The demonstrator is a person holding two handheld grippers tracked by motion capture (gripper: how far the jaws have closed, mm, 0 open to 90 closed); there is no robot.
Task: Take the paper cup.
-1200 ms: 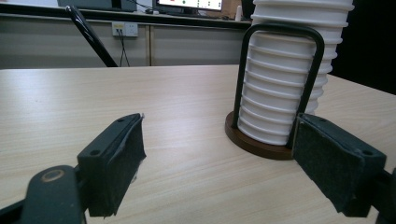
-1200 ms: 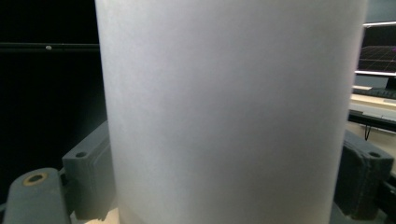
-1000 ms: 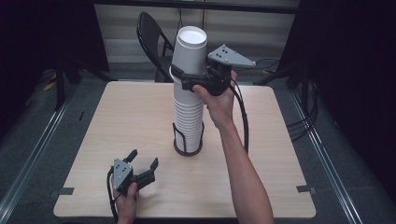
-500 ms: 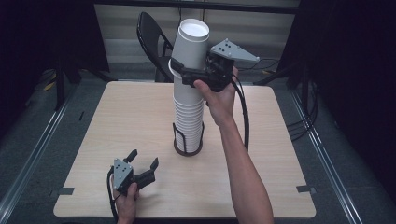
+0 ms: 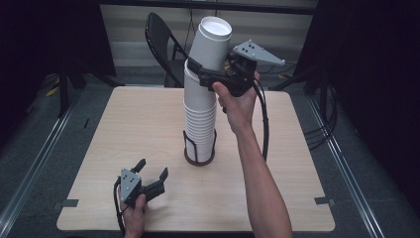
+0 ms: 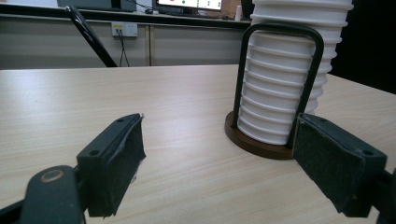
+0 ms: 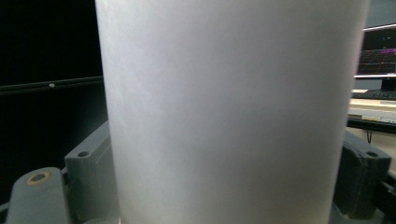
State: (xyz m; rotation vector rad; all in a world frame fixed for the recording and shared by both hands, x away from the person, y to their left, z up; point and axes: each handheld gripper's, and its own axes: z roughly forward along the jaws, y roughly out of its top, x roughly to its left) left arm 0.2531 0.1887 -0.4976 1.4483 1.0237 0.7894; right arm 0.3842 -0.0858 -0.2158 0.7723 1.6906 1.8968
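A tall stack of white paper cups (image 5: 200, 121) stands in a holder with a round wooden base (image 5: 198, 159) and black wire loops, at the table's middle. My right gripper (image 5: 203, 67) is shut on the top cup (image 5: 212, 44), which is raised partway out of the stack and leans right. In the right gripper view the cup's wall (image 7: 229, 112) sits between both pads (image 7: 91, 179). My left gripper (image 5: 152, 168) rests open near the table's front left with nothing between its fingers. In the left gripper view it (image 6: 219, 140) faces the stack (image 6: 280, 84) and base (image 6: 254, 145).
The wooden table (image 5: 124, 119) has bare surface around the holder. A black folding chair (image 5: 161, 37) stands behind its far edge. Cables lie on the floor at right (image 5: 322, 129). A metal rail (image 5: 34, 168) runs along the left floor.
The right gripper has lifted the top cup a little higher and tipped it to the right. The left gripper has stayed where it was.
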